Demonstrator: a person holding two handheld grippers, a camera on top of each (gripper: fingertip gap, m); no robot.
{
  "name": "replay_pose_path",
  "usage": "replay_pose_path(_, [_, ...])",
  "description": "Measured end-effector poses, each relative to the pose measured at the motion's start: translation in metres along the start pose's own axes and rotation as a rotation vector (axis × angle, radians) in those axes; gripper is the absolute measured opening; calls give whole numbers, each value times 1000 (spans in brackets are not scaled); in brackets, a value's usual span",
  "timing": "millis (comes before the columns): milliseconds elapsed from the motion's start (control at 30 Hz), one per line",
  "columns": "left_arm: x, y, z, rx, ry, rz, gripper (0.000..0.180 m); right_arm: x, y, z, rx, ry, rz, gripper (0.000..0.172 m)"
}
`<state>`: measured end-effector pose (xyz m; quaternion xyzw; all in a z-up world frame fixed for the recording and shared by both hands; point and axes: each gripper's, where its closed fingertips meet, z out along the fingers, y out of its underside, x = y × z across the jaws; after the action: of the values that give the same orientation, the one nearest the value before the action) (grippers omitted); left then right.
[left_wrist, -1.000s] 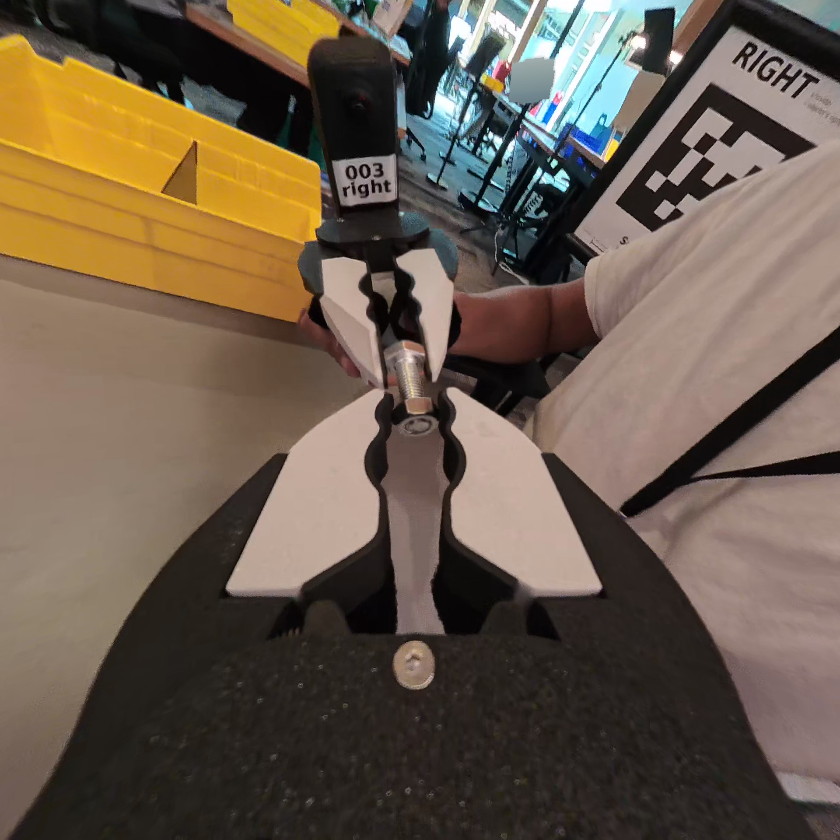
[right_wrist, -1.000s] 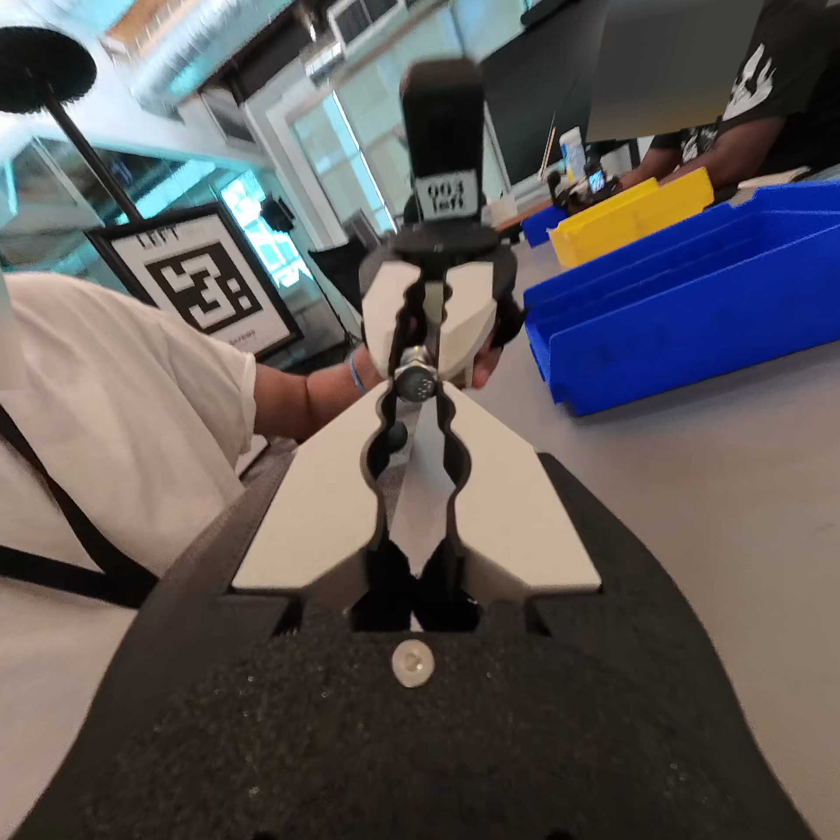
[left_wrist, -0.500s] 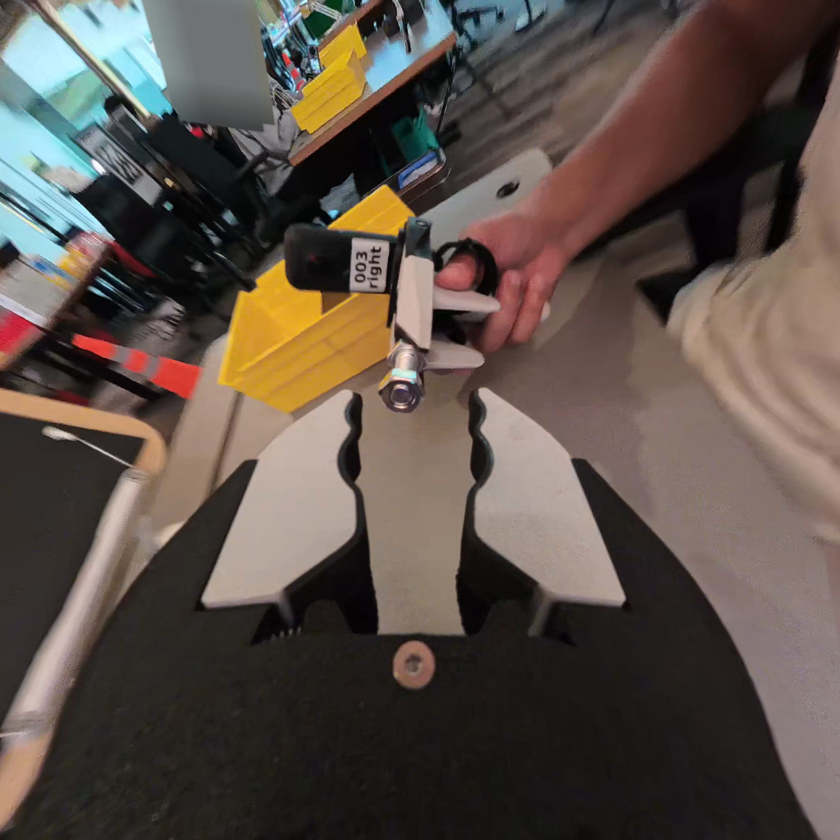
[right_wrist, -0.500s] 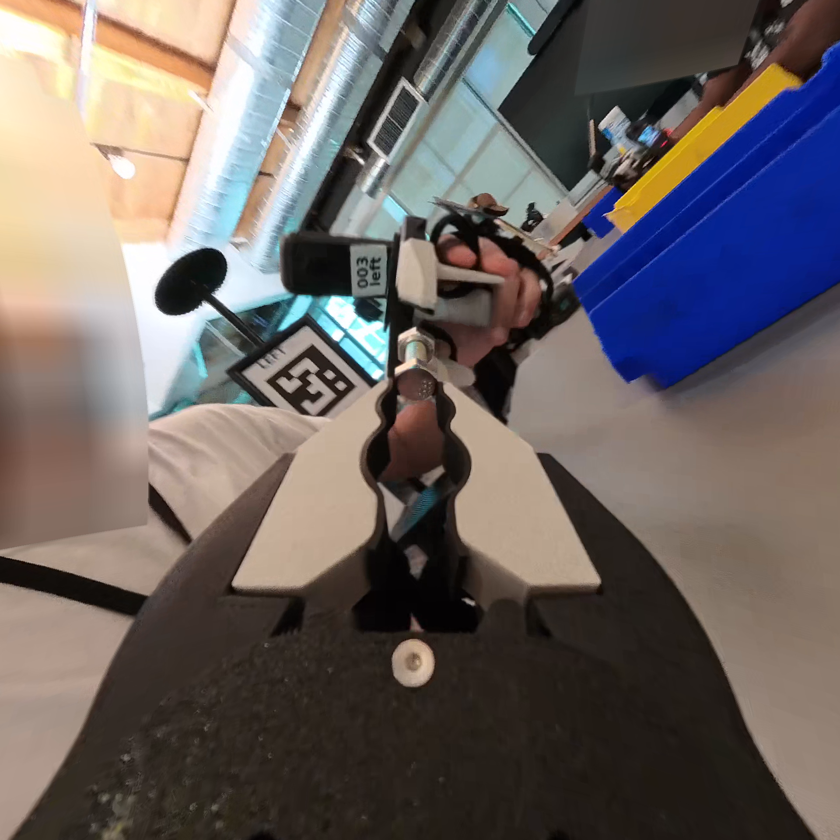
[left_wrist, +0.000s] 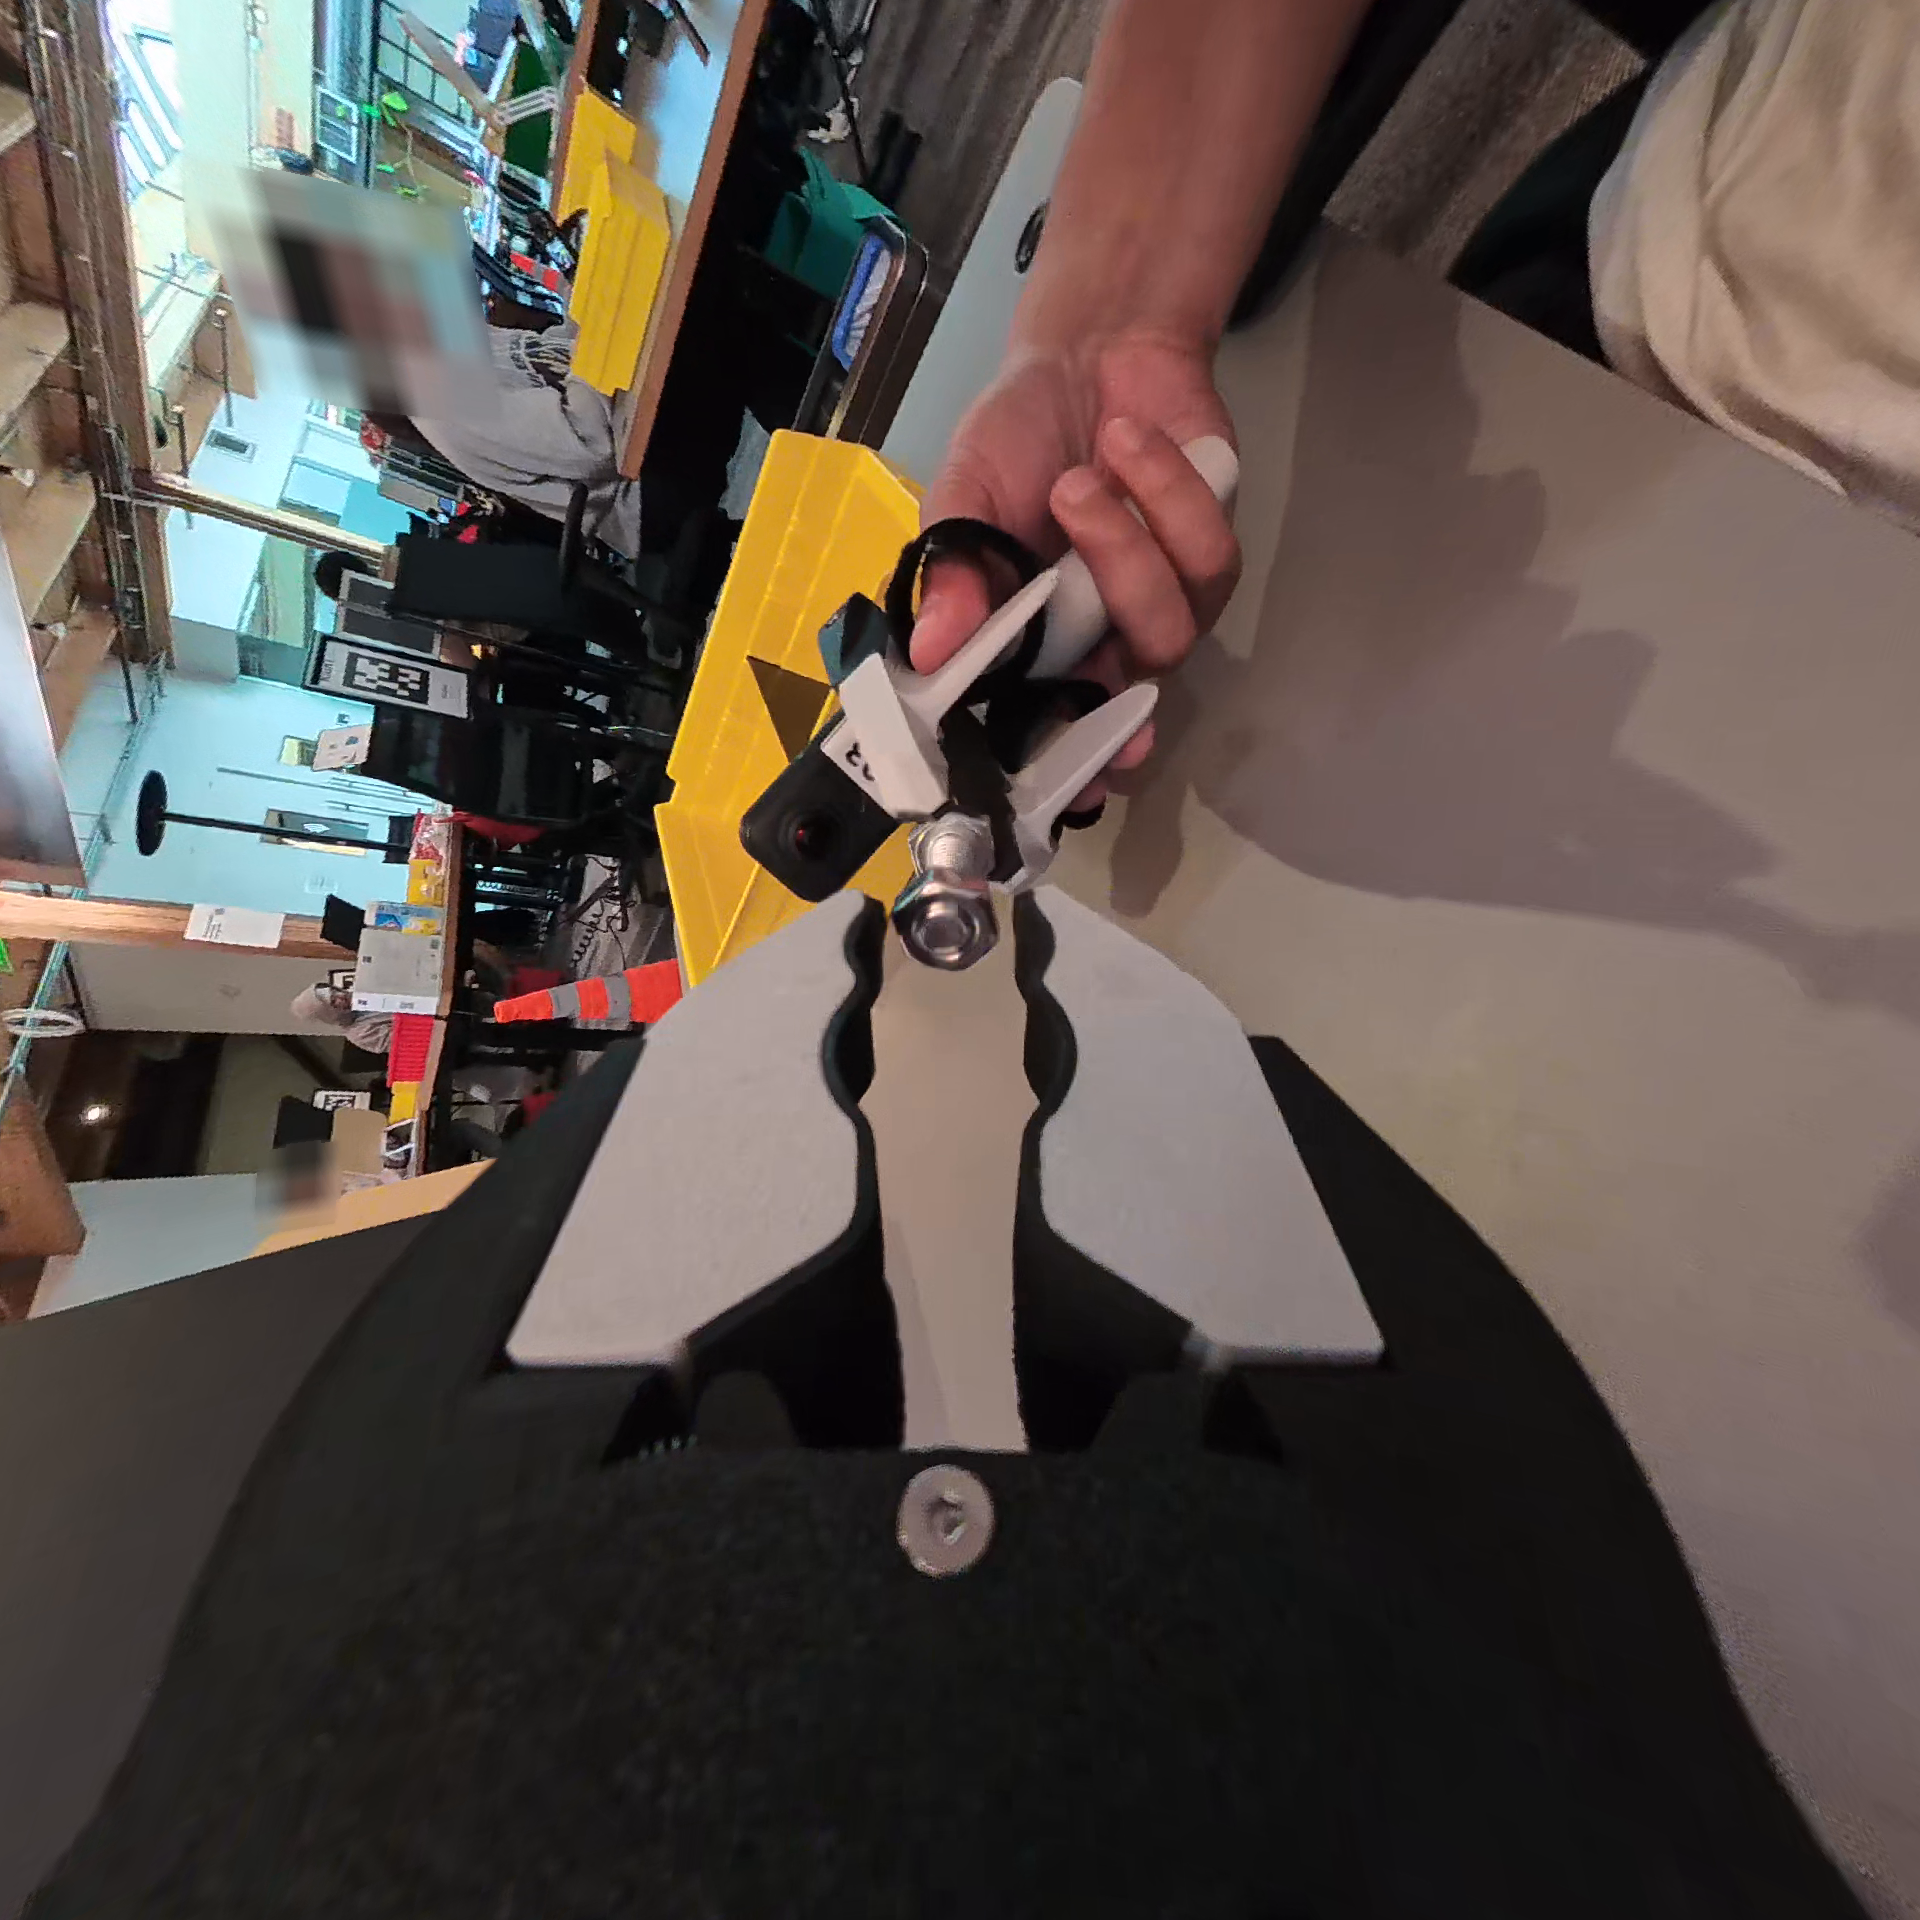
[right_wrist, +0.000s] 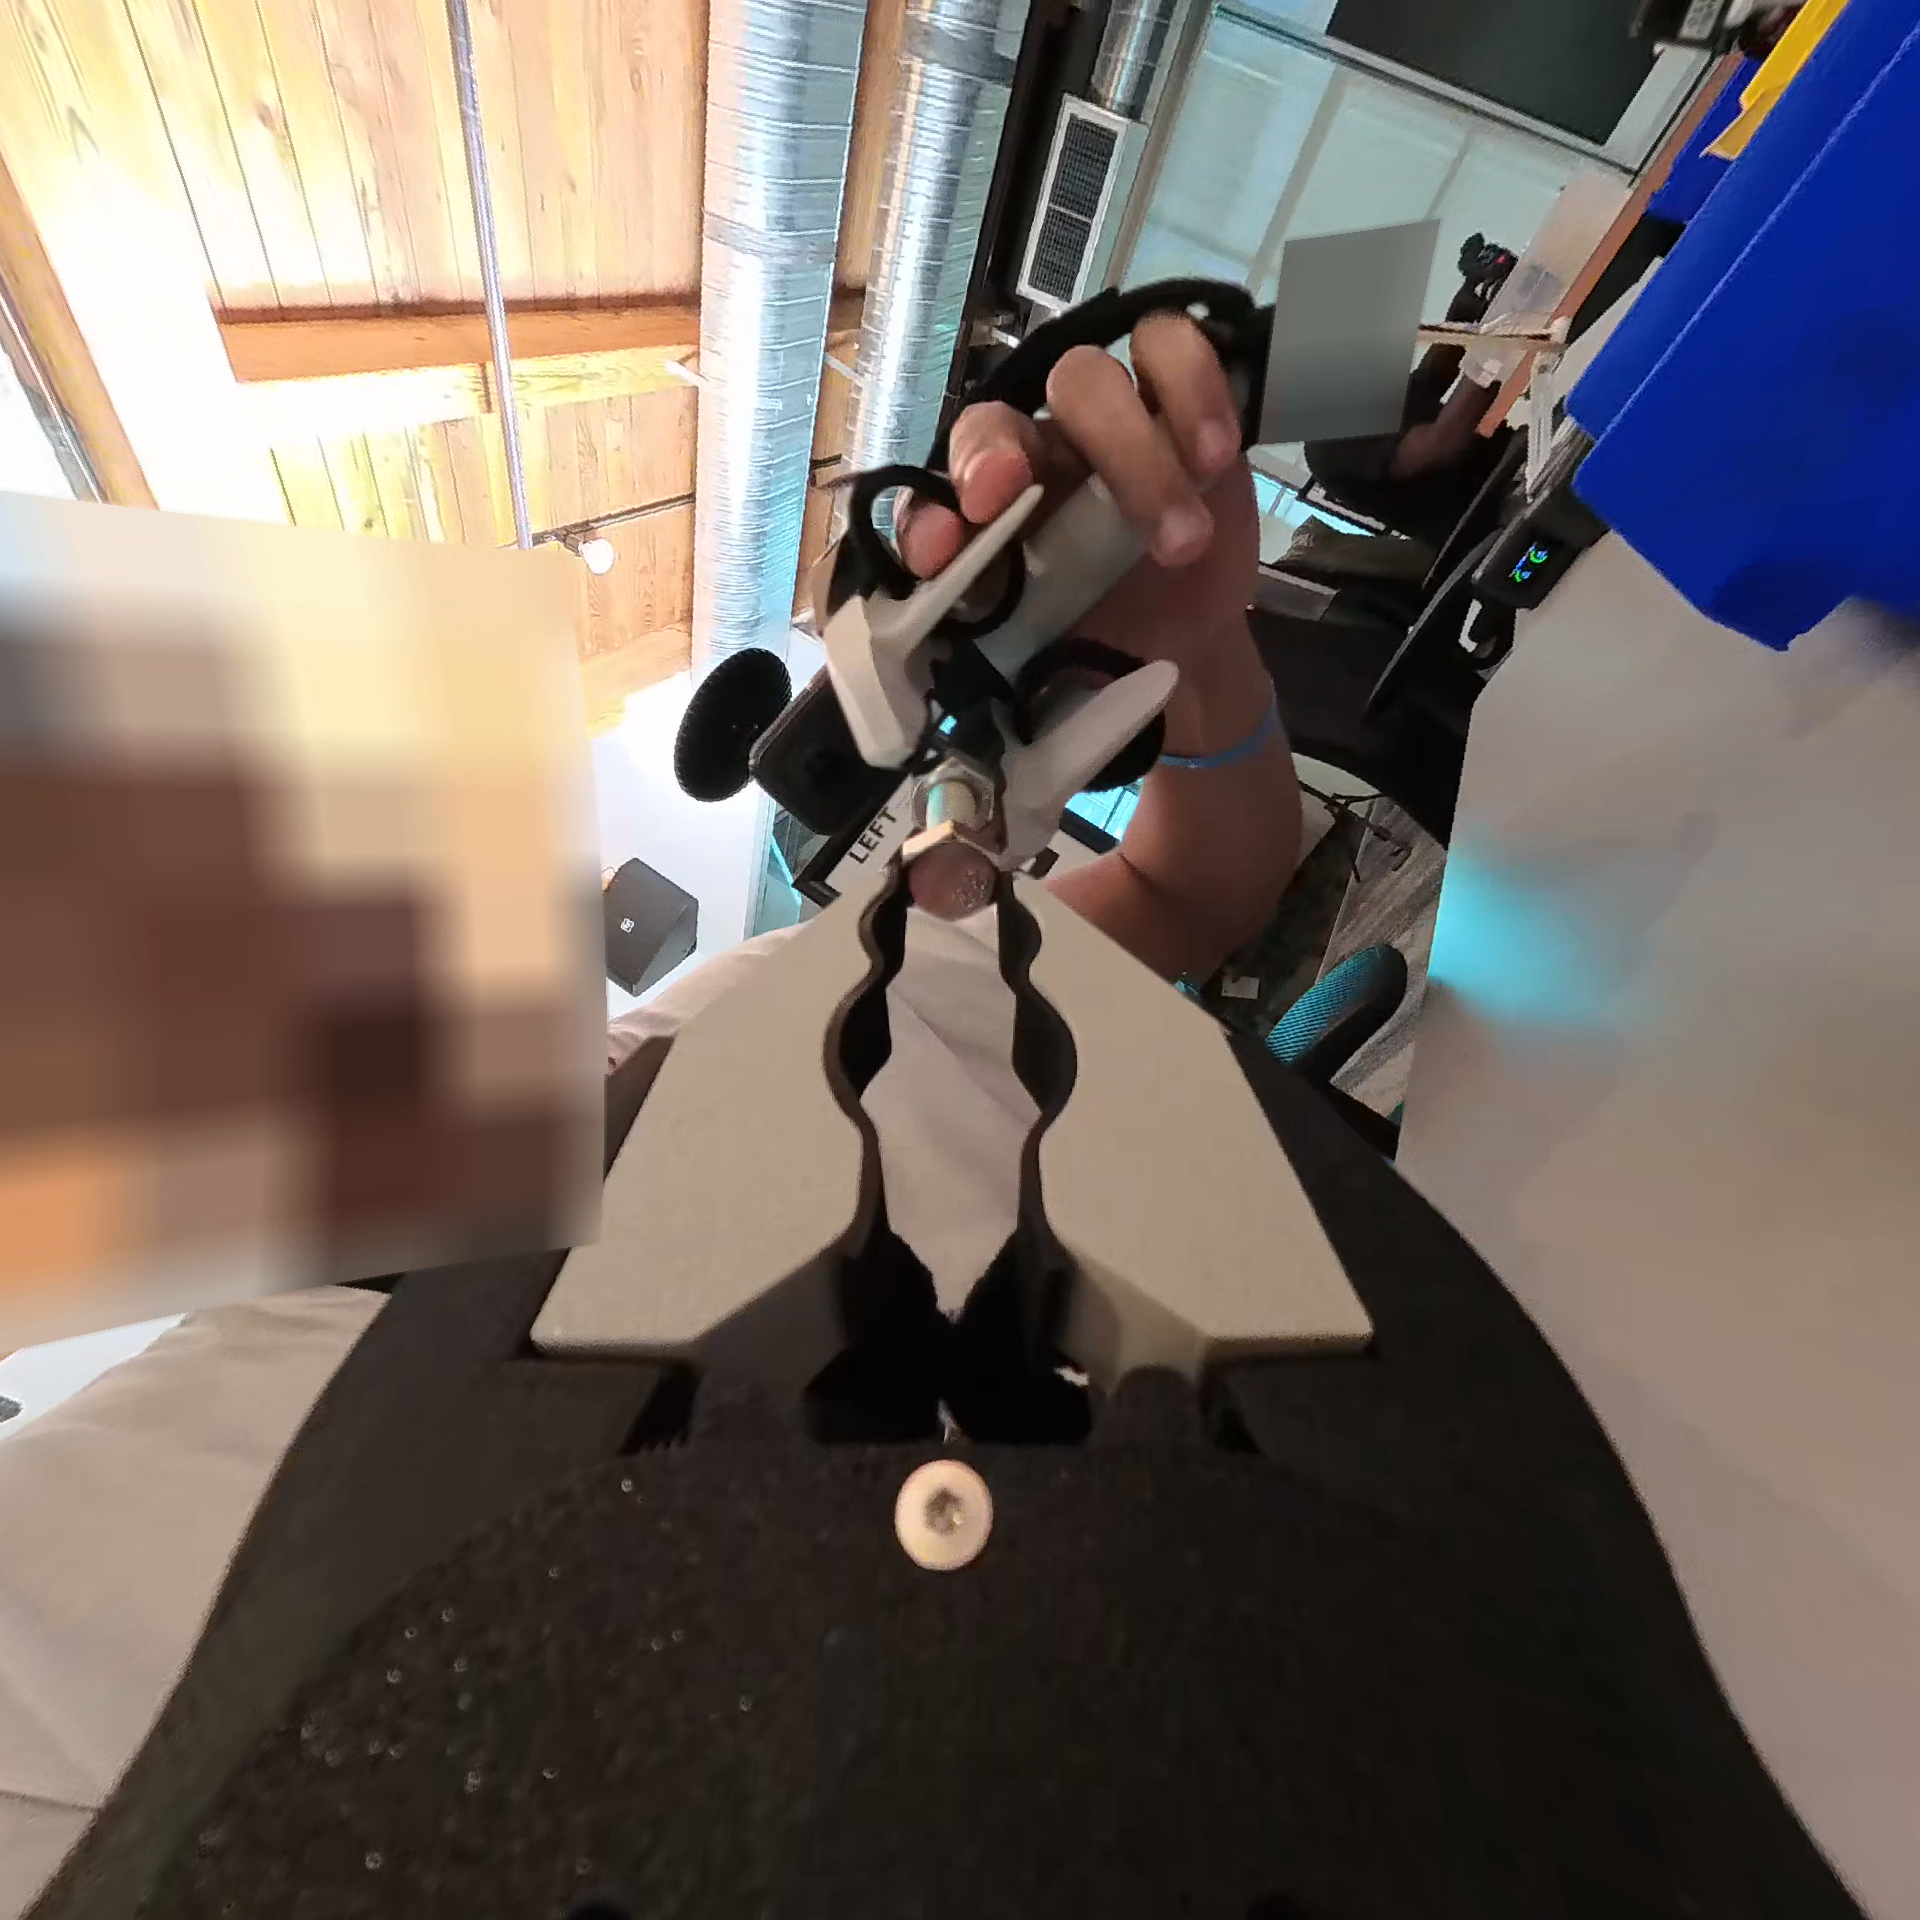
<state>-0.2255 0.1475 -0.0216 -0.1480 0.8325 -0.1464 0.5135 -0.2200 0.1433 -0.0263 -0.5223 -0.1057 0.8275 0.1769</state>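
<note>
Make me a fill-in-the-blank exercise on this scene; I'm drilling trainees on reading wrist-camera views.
1. The right tongs grip a silver ____ by its head.
2. On its threaded end sits a hexagonal ____, between the left tongs, whose pads stand clear of it.
3. In the left wrist view, the bin behind the right tongs is ____.
4. In the right wrist view, the bin at the upper right is ____.
Missing words: bolt; nut; yellow; blue.

Bolt head (right_wrist: 954, 883) half hidden between right tongs (right_wrist: 951, 883); blue bin (right_wrist: 1766, 364) cut off.

wrist cameras facing, close, sharing bolt (left_wrist: 945, 904)
</note>
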Motion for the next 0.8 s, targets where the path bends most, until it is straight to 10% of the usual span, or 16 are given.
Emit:
replay_pose_path(233, [-3, 6, 2, -41, -17, -112, 18, 1, -3, -1, 6, 42, -81, 17])
replay_pose_path(600, [-17, -5, 3, 228, 217, -1600, 18, -12, -17, -5, -29, 444, -966, 17])
replay_pose_path(800, [-22, -9, 0, 294, 184, -1561, 22, -17, -18, -2, -5, 444, -981, 17])
